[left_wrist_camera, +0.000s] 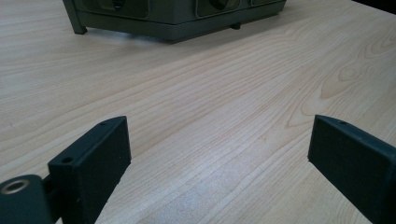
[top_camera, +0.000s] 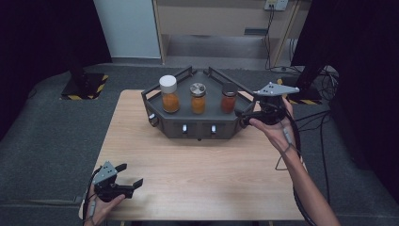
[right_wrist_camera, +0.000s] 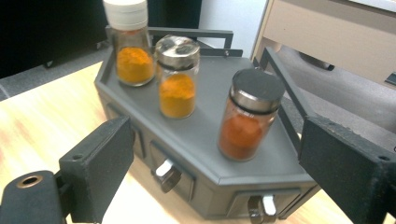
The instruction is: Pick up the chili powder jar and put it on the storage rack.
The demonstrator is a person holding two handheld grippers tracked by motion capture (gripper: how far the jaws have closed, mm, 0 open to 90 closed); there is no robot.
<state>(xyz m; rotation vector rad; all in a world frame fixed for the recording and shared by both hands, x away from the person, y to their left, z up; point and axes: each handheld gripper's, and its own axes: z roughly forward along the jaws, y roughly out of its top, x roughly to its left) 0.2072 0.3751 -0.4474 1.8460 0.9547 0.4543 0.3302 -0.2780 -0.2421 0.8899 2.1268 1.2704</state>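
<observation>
A dark grey rack [top_camera: 197,133] with drawers stands at the far middle of the wooden table [top_camera: 197,169]. On top of it stand three spice jars in a row: a white-capped jar [top_camera: 169,94] of orange powder, a metal-capped jar [top_camera: 198,98], and a black-capped jar [top_camera: 228,98] of reddish powder. My right gripper [top_camera: 243,116] hovers open at the rack's right corner, jaws pointing at the rack. In the right gripper view the black-capped jar [right_wrist_camera: 247,119] stands nearest, between and beyond the open jaws of that gripper [right_wrist_camera: 215,149]. My left gripper [top_camera: 131,174] rests open near the front left edge, with nothing between its jaws [left_wrist_camera: 219,144].
The rack's front has small drawers with silver knobs [right_wrist_camera: 166,171] and low rails [top_camera: 155,87] along its sides. Bare tabletop [left_wrist_camera: 210,79] lies between the left gripper and the rack [left_wrist_camera: 177,21]. Cables [top_camera: 324,122] trail on the floor at the right.
</observation>
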